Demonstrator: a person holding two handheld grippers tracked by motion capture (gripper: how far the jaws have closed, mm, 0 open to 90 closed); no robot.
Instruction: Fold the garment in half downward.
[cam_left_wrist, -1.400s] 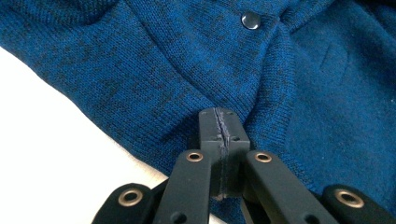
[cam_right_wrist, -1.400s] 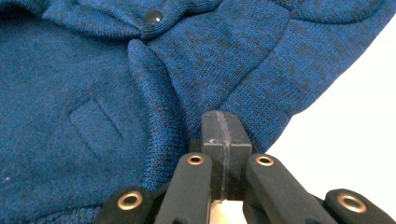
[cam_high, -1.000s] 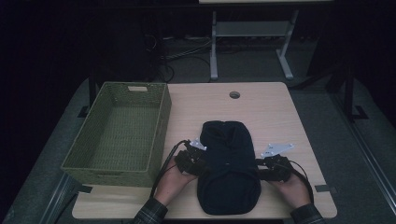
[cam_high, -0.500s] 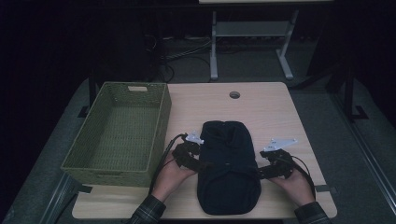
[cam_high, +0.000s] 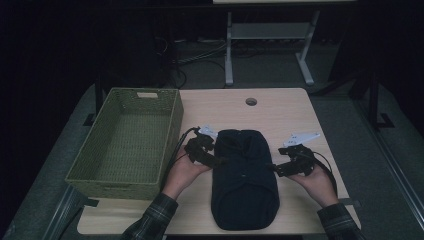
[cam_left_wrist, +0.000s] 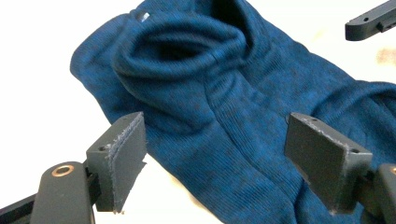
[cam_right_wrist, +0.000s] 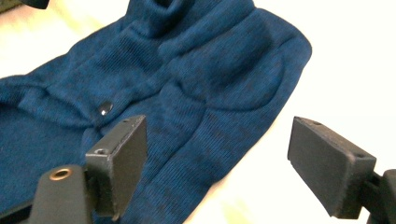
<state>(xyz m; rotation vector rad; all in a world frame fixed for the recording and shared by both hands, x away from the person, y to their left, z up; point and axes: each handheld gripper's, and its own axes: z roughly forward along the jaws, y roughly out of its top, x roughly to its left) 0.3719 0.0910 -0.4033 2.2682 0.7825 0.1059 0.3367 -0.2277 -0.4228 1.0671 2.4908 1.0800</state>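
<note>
Ribbed blue knit sweater (cam_left_wrist: 243, 116), folded oblong, woven rectangular basket (cam_high: 127, 140), wood table (cam_high: 280, 107)

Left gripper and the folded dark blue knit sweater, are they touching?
Apart. In the left gripper view the left gripper has its jaws wide open above the sweater, with neither pad pressing the fabric.

Dim room, dark at the edges and along the far side. Light wooden table (cam_high: 280, 107) with a round cable hole (cam_high: 251, 101), set on grey carpet (cam_high: 360, 125). Farther back, a white metal desk frame (cam_high: 267, 35) on two legs, with black cables (cam_high: 192, 57) tangled on the floor to its left.
</note>
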